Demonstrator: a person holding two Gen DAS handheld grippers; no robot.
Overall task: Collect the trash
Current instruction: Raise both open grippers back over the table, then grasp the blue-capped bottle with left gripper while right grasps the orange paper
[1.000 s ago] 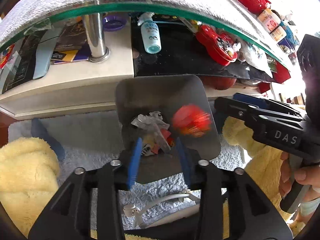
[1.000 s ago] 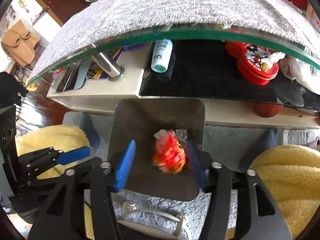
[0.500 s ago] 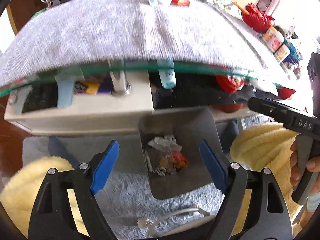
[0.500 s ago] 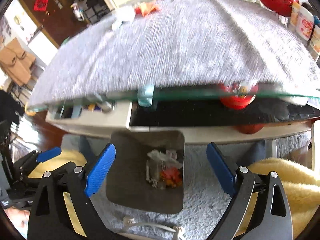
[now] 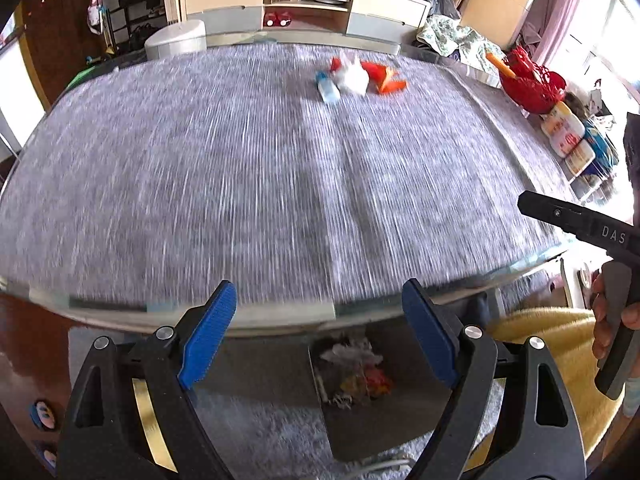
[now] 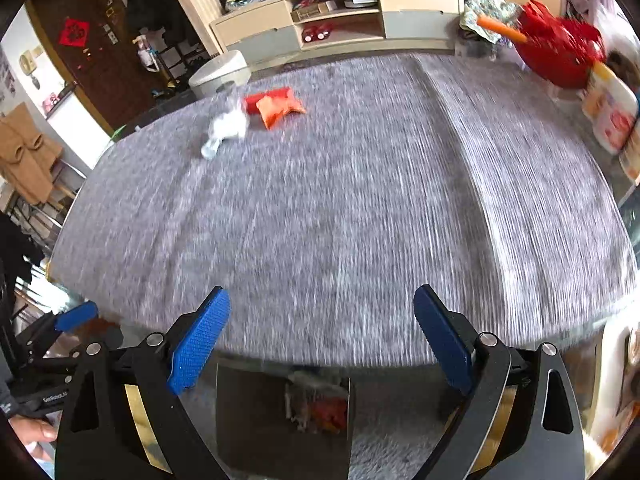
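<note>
My left gripper [image 5: 318, 334] is open and empty above the near edge of the grey-covered table [image 5: 240, 168]. My right gripper [image 6: 320, 336] is open and empty too, beside it. At the table's far side lies a small pile of trash: a clear bottle with a blue cap [image 5: 327, 89], crumpled white paper [image 5: 353, 77] and orange-red wrappers [image 5: 384, 78]. The same pile shows in the right wrist view: bottle [image 6: 214, 142], white paper [image 6: 228, 124], wrappers [image 6: 276, 106]. Below the table edge a grey bin [image 5: 360, 420] holds crumpled trash [image 5: 356, 372]; it also shows in the right wrist view [image 6: 248, 424].
A red basket [image 5: 530, 88] and jars [image 5: 566, 136] stand at the table's right edge. A white round bin [image 5: 176, 38] and a TV cabinet [image 5: 304, 4] are beyond the table. Yellow fluffy cushions [image 5: 532, 328] lie on the floor by the bin.
Both grippers have opened wide and risen from the bin up to table-top height. The red wrapper dropped into the bin. The view now looks across the table to the far trash pile.
</note>
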